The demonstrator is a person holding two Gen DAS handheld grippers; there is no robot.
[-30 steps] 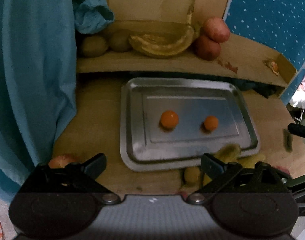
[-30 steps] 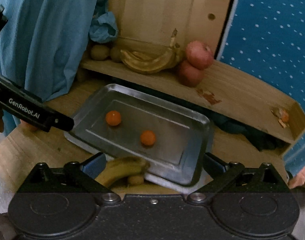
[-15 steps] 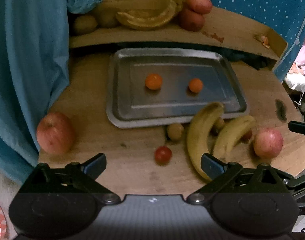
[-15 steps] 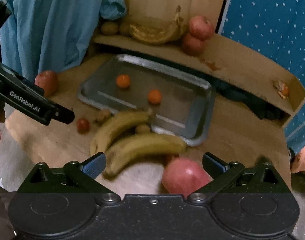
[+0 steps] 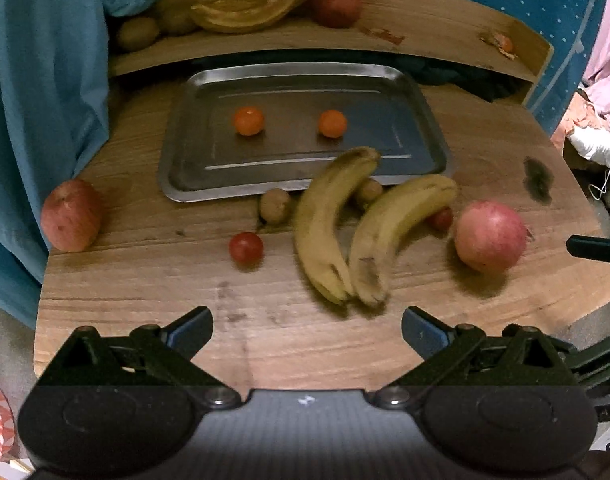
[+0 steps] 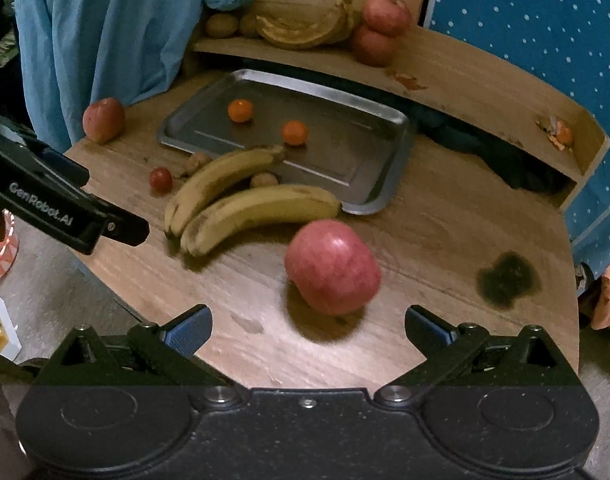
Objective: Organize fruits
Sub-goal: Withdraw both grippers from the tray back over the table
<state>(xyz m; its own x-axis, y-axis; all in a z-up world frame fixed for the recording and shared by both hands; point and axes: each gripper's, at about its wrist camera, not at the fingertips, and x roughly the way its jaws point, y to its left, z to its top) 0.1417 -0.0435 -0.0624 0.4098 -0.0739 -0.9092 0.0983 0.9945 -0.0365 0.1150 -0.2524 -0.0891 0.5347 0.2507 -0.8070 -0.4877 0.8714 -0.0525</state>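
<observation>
Both tools are spread wide and hold nothing. The left tool point(image 5: 307, 330) hovers over the near edge of the wooden counter point(image 5: 145, 280); the right tool point(image 6: 309, 328) does the same from the other side.

Straight ahead of the right tool, close to its open tips, sits a big red apple point(image 6: 333, 266). It looks firm, round and fairly heavy, with a waxy skin that could slip, so a hold across its widest middle seems safest. Beyond it and to the tool's left lie two bananas point(image 6: 241, 200) side by side, touching at their near ends. They are soft and bruise easily; I would take one across its thick middle with light pressure, not at the stem.

Ahead of the left tool a small red cherry tomato point(image 5: 246, 247) rests just left of the bananas. It is light, smooth and likely to roll or burst if squeezed hard. Two small brown fruits point(image 5: 275, 206), perhaps kiwis, sit by the front rim of the metal tray point(image 5: 185, 184), one half hidden between the bananas. A second apple point(image 5: 71, 216) is far to the tool's left, against the blue cloth point(image 5: 37, 100).

On the tray itself lie two small oranges point(image 5: 248, 121), apart from each other.
</observation>
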